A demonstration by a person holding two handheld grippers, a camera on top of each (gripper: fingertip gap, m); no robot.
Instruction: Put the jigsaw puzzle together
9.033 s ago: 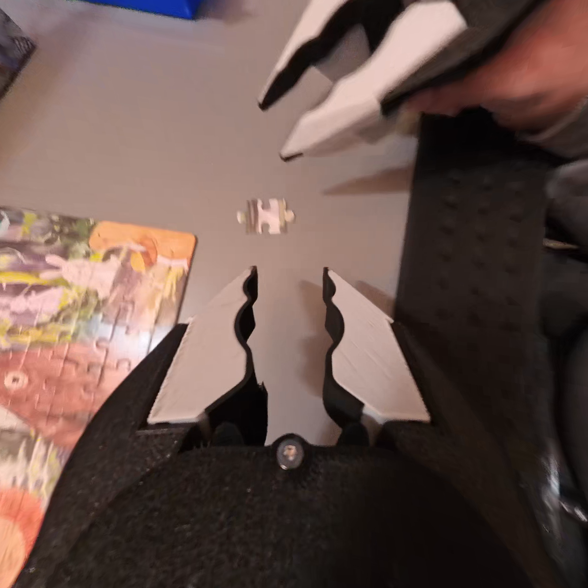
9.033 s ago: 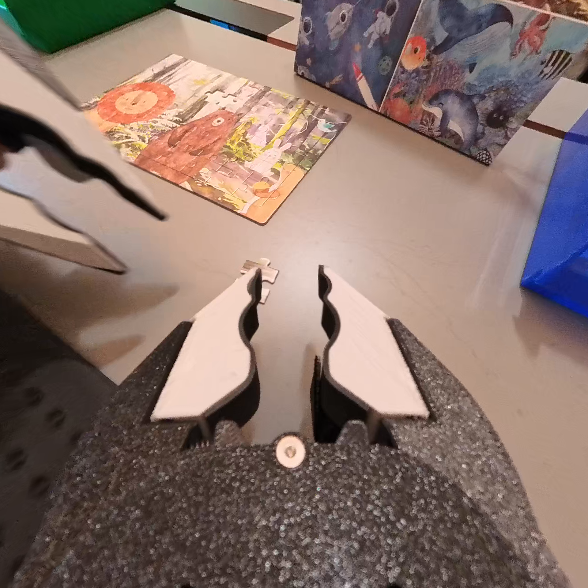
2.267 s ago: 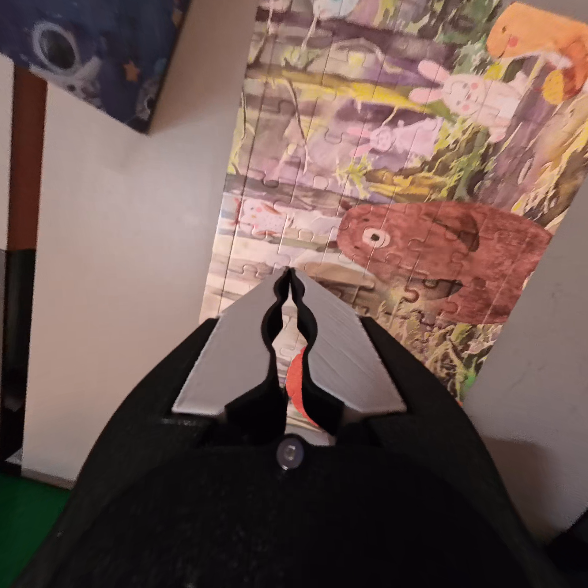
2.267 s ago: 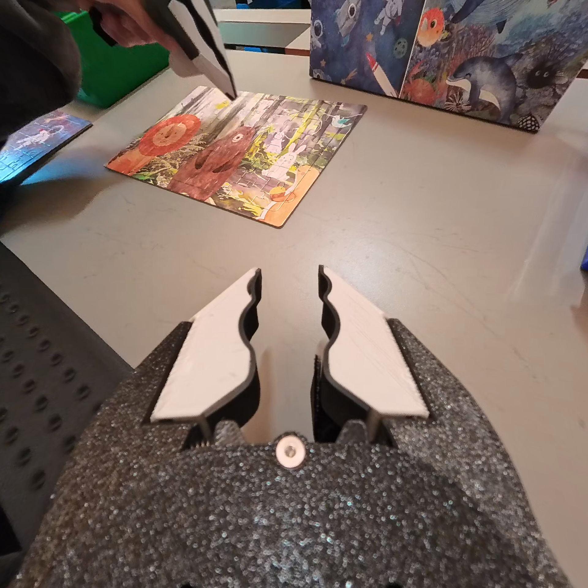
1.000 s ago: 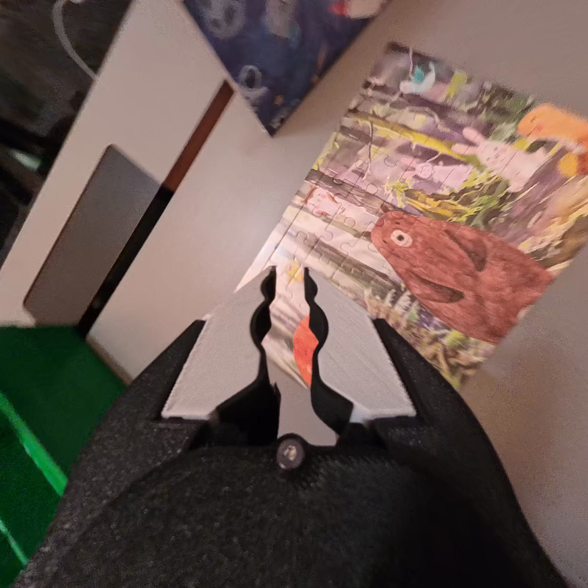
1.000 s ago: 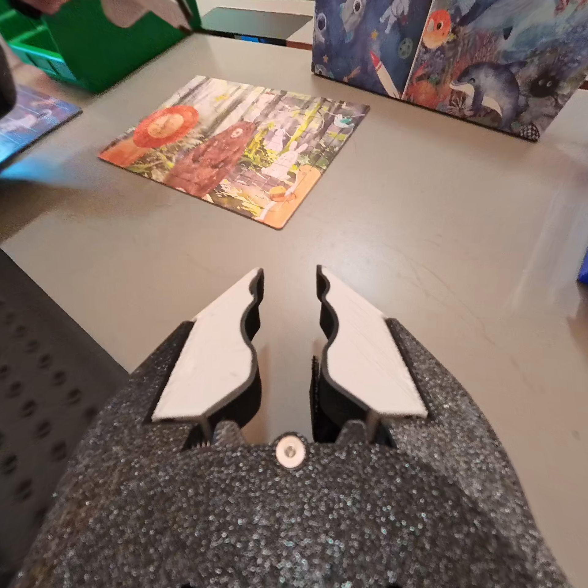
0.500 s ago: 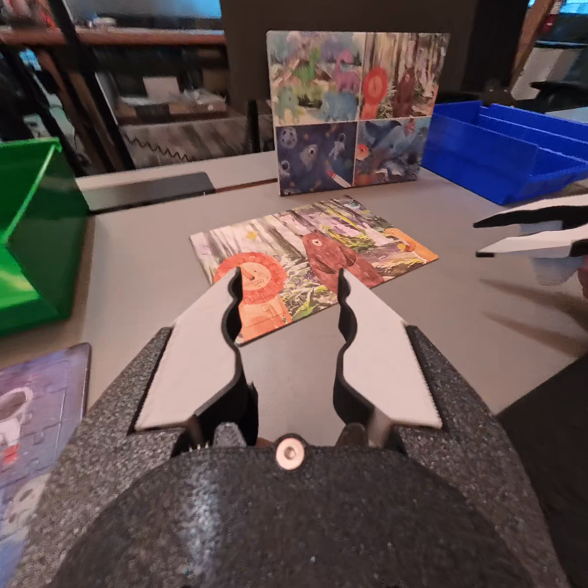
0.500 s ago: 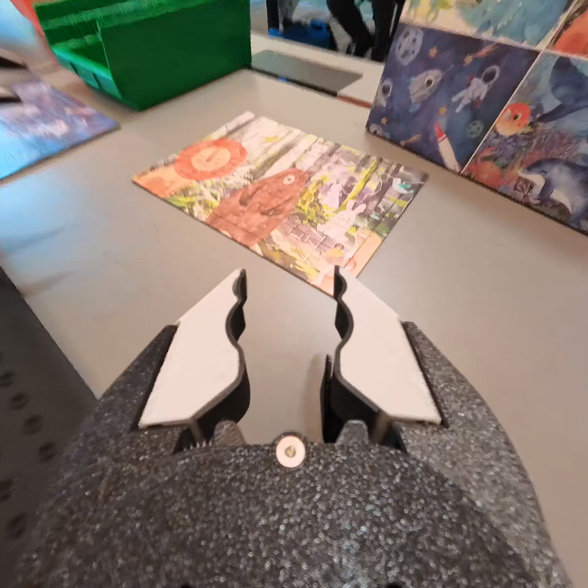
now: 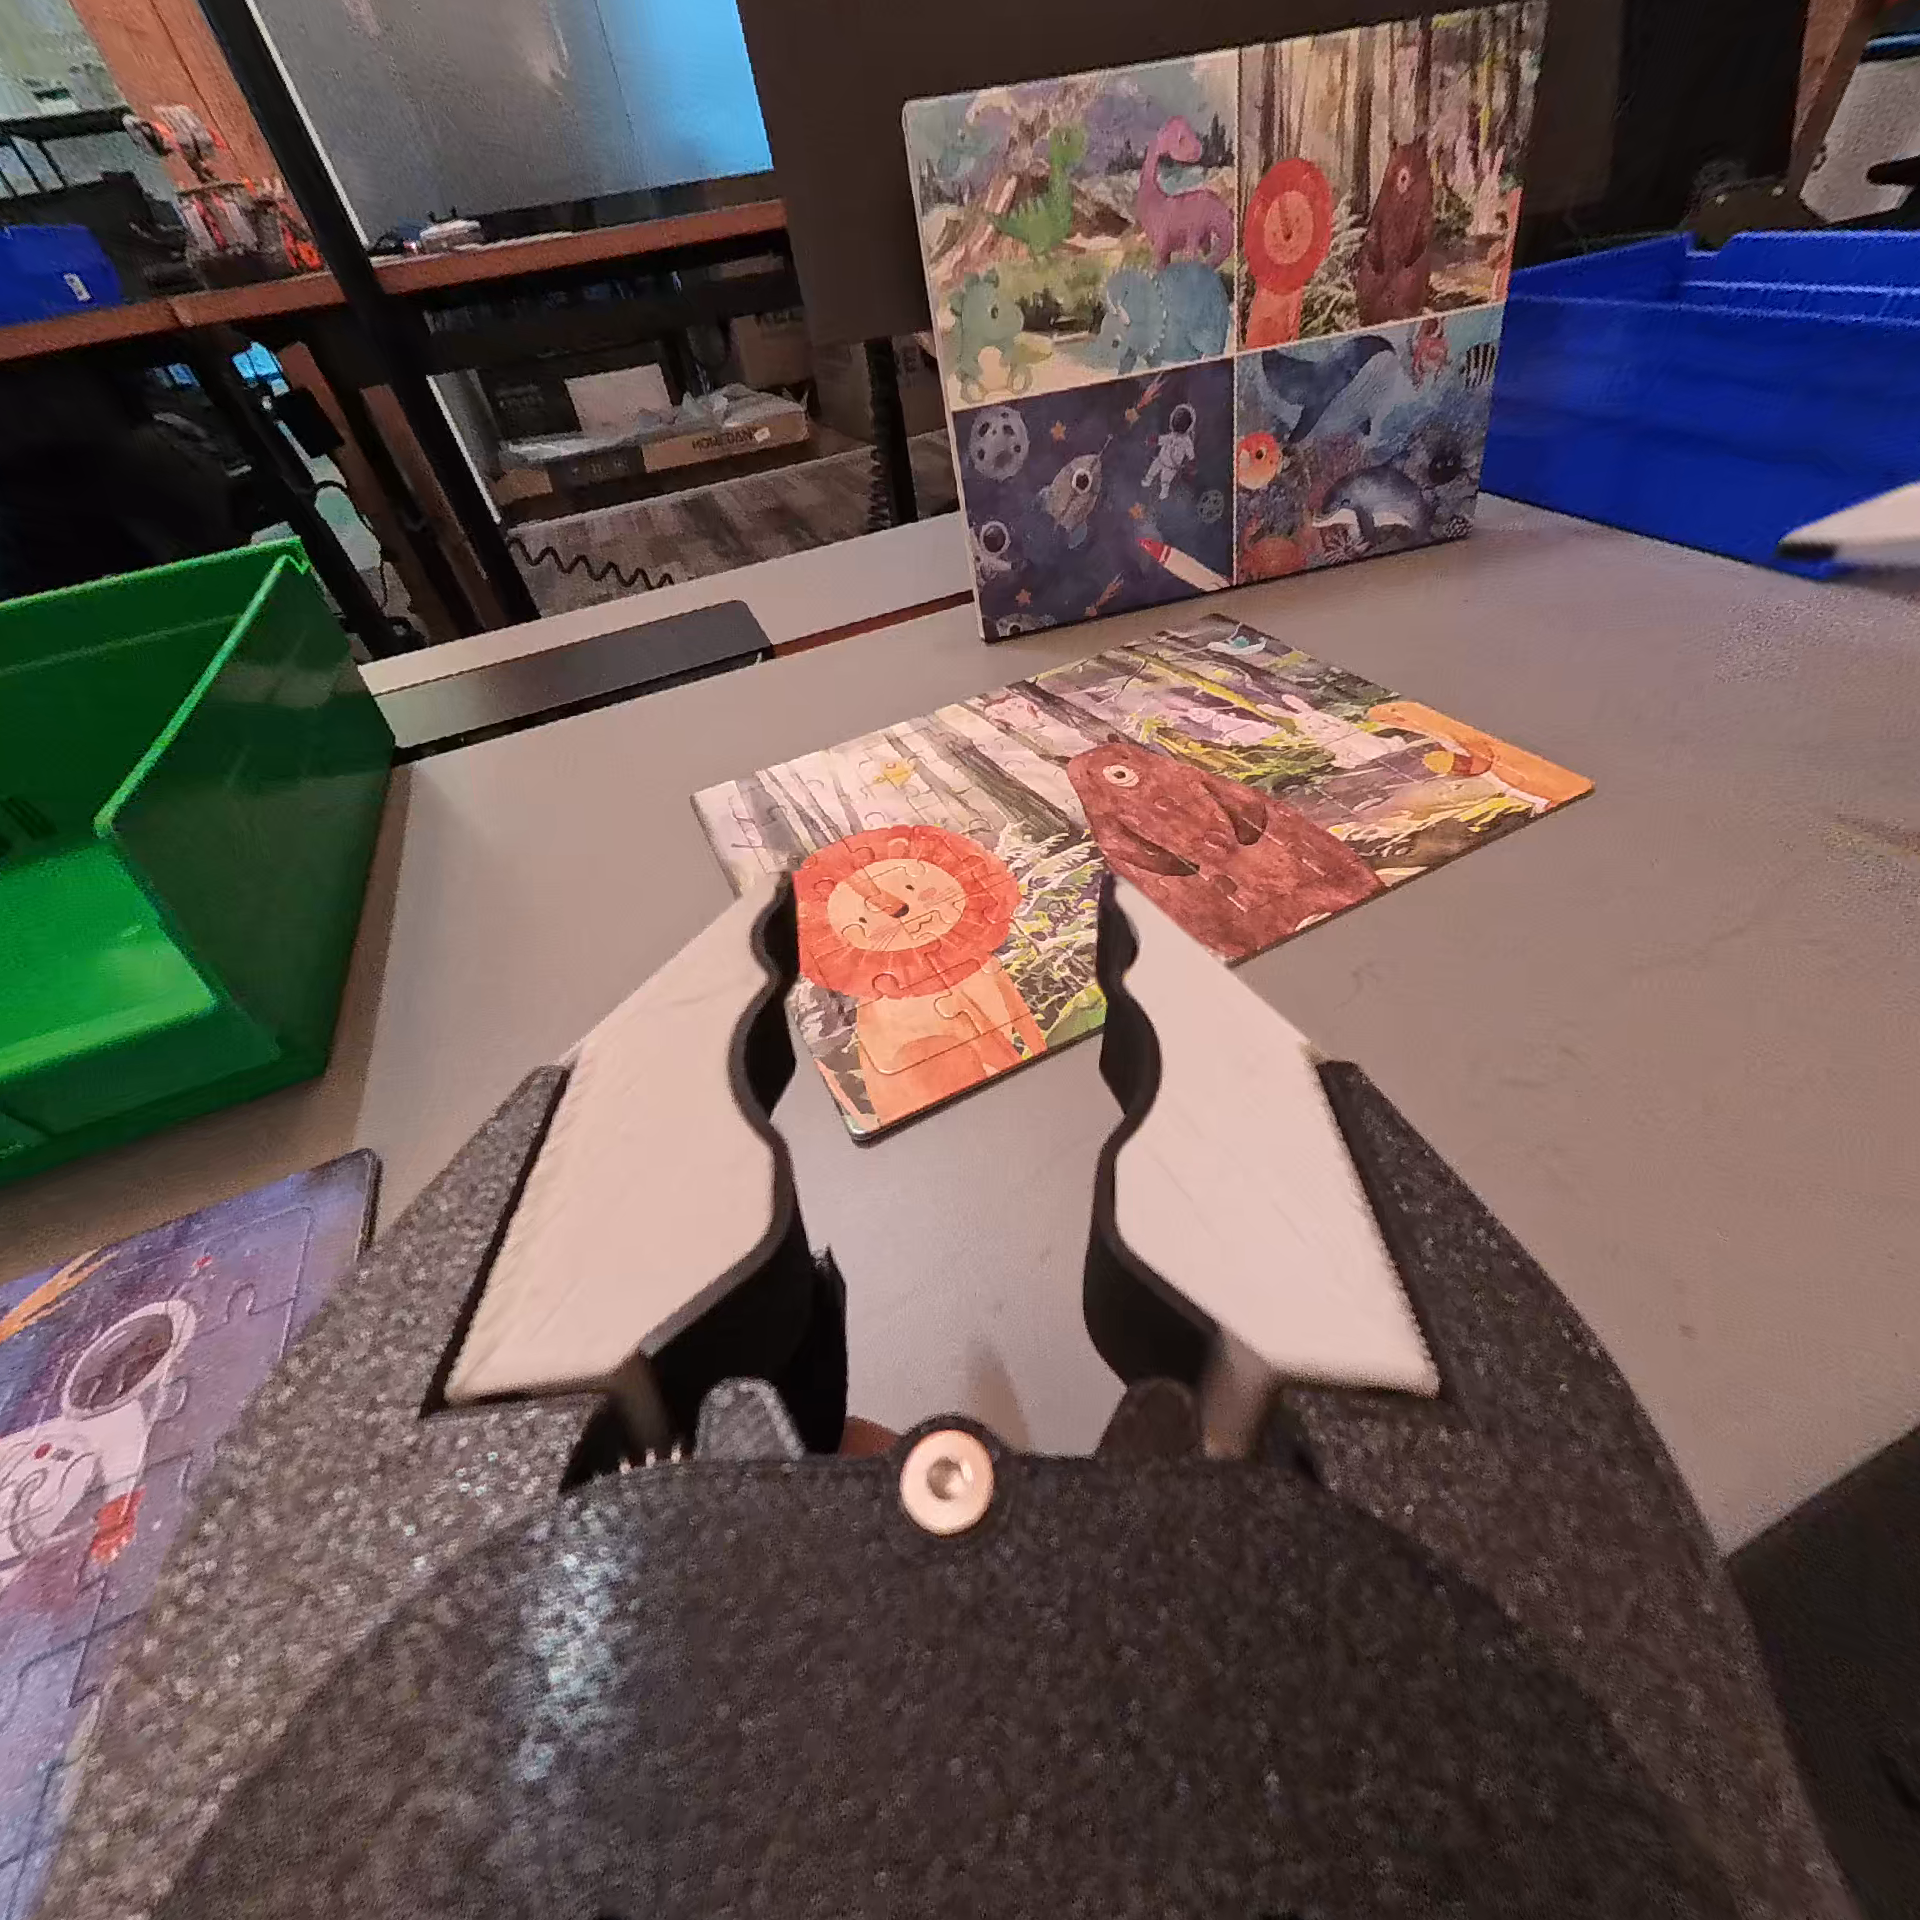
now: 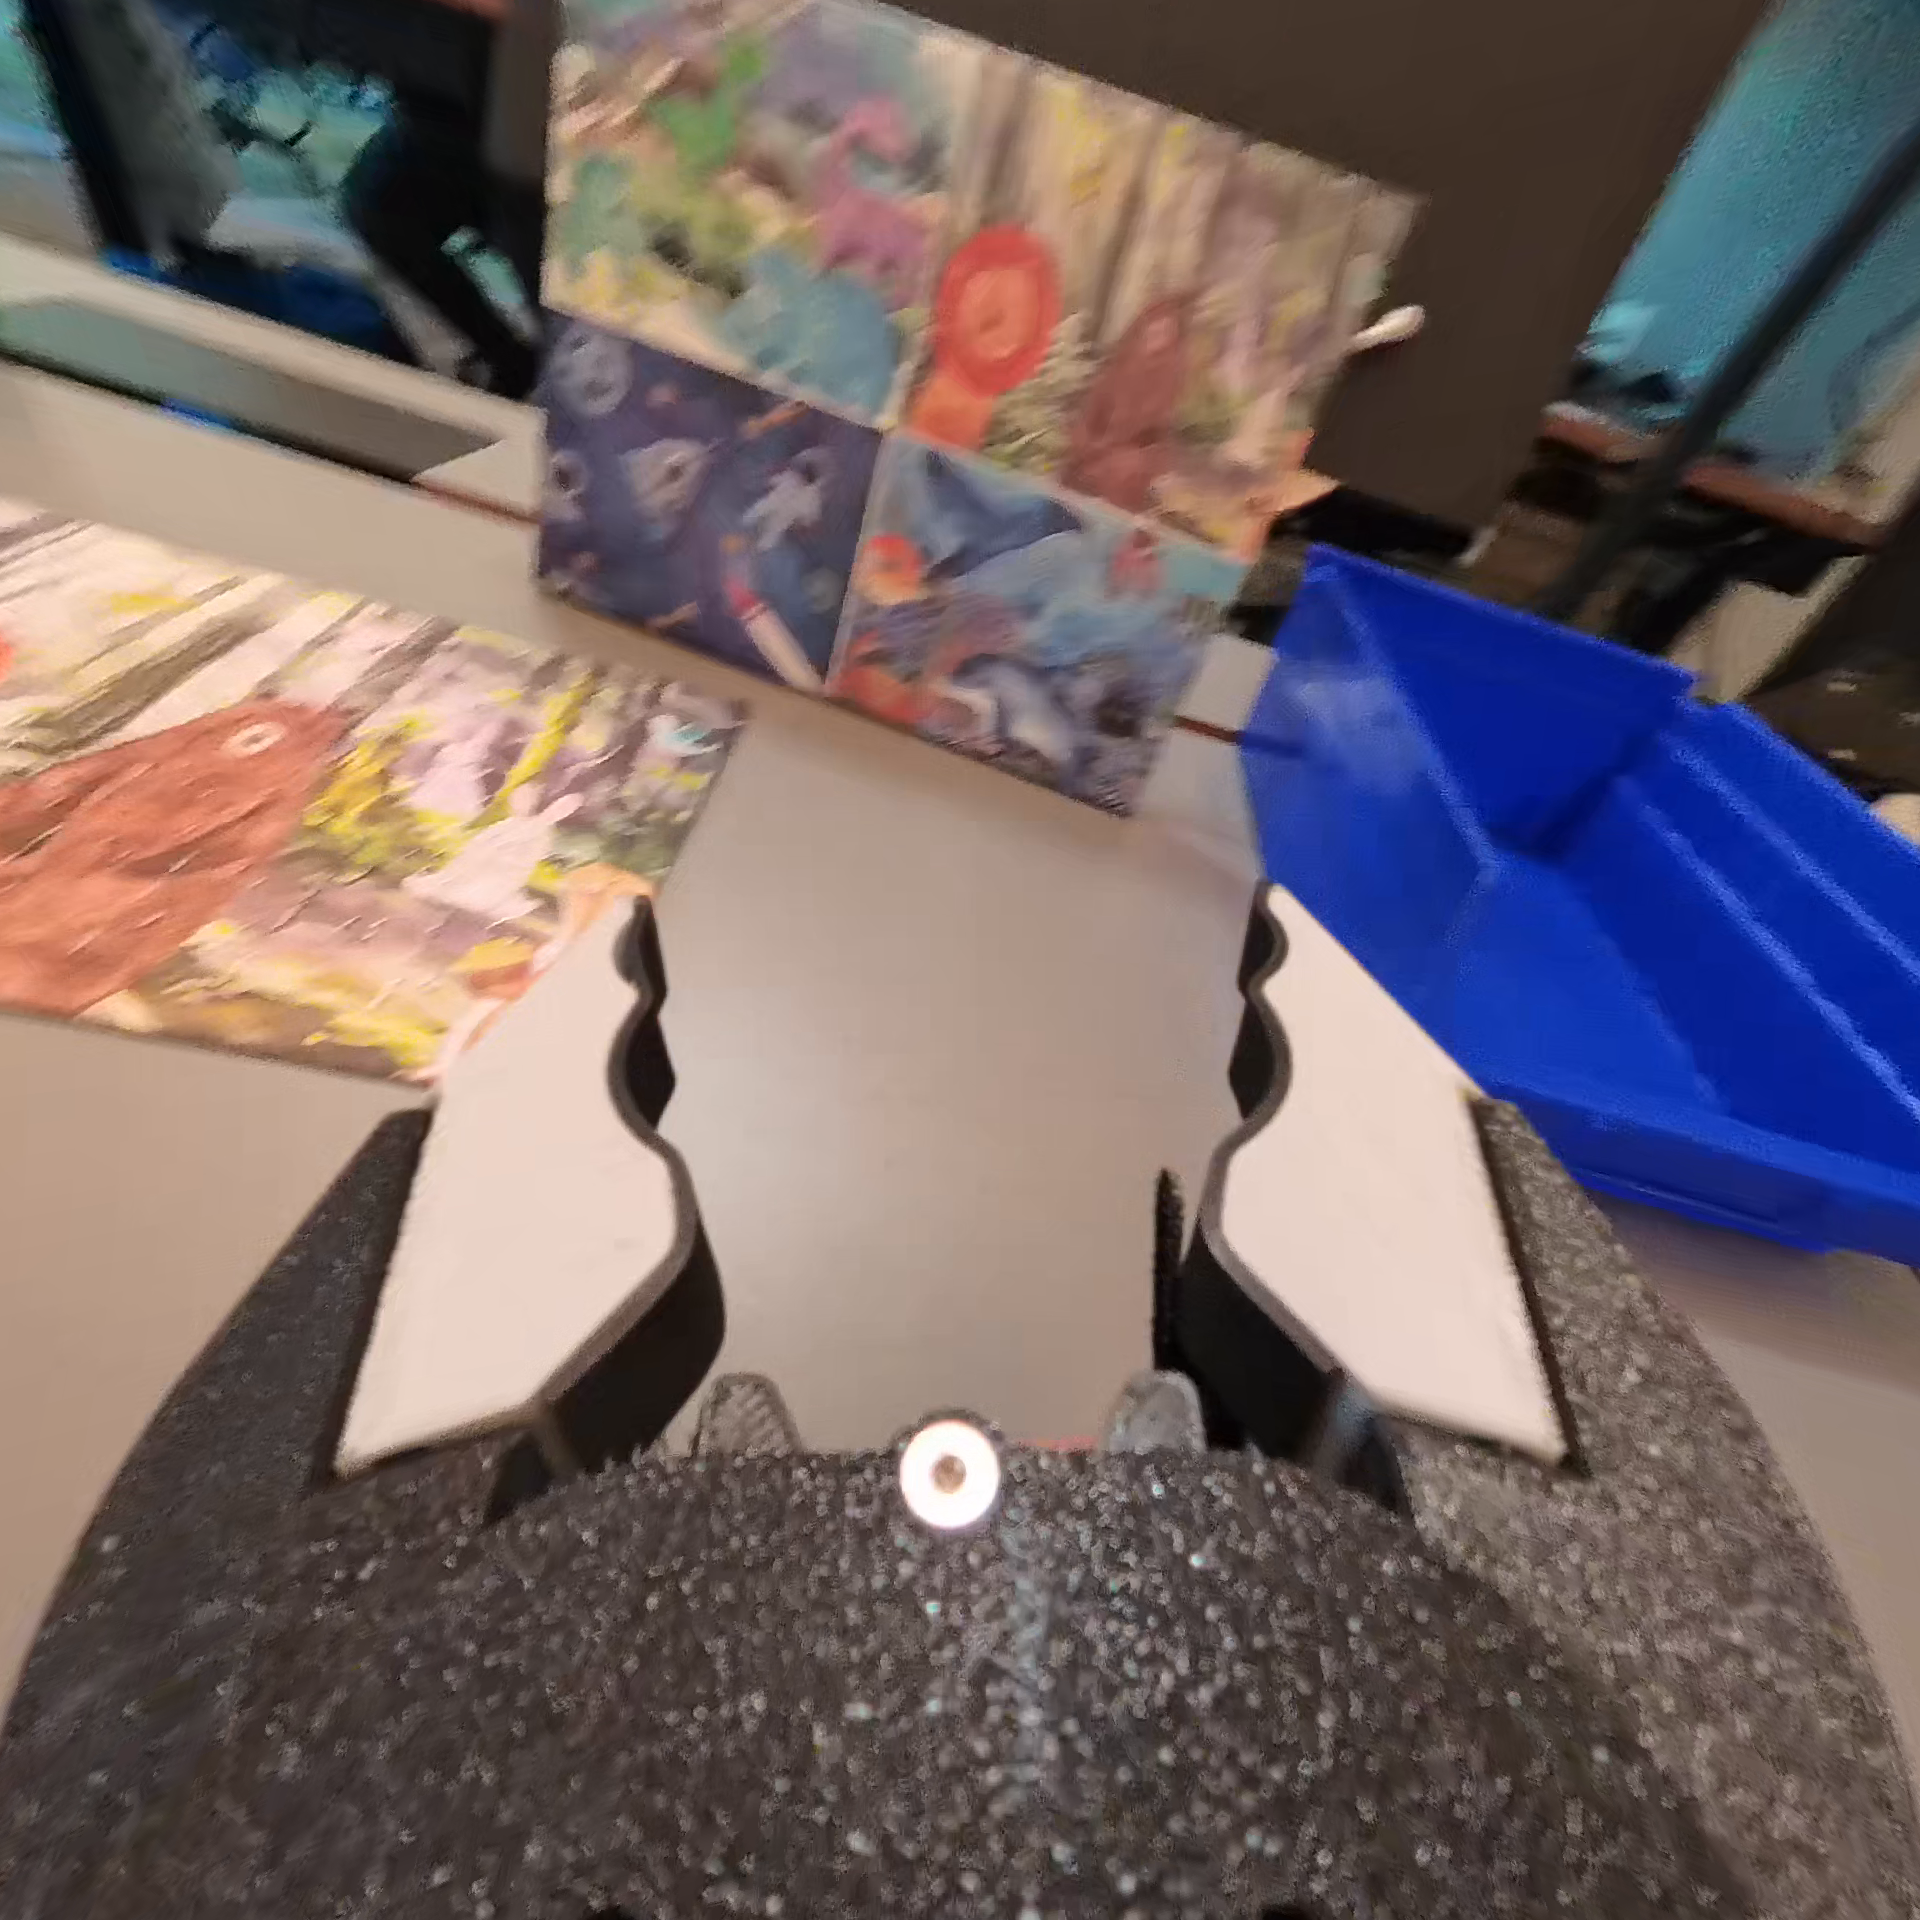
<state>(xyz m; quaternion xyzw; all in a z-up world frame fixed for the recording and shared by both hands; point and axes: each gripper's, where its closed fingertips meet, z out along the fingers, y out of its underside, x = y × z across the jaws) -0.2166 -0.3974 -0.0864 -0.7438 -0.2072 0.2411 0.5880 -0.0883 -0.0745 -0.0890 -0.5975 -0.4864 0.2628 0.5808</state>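
The forest jigsaw puzzle [image 9: 1143, 821], with a lion and a brown bear, lies flat on the grey table [image 9: 1558, 1039] with its pieces joined. It also shows blurred in the right wrist view [image 10: 312, 790]. My left gripper [image 9: 940, 914] is open and empty, held above the table just in front of the puzzle's lion corner. My right gripper [image 10: 945, 925] is wide open and empty, to the right of the puzzle, over bare table. Its fingertip [image 9: 1860, 530] shows at the right edge of the left wrist view.
The puzzle box [image 9: 1216, 312] stands upright behind the puzzle, also in the right wrist view [image 10: 935, 436]. A blue bin [image 10: 1621, 935] sits at the right, a green bin [image 9: 177, 831] at the left. A space puzzle [image 9: 125, 1403] lies at the near left.
My left gripper opened, pulled back from the puzzle and levelled out. My right gripper opened wider and swung right toward the blue bin. The loose piece seen earlier is no longer in view.
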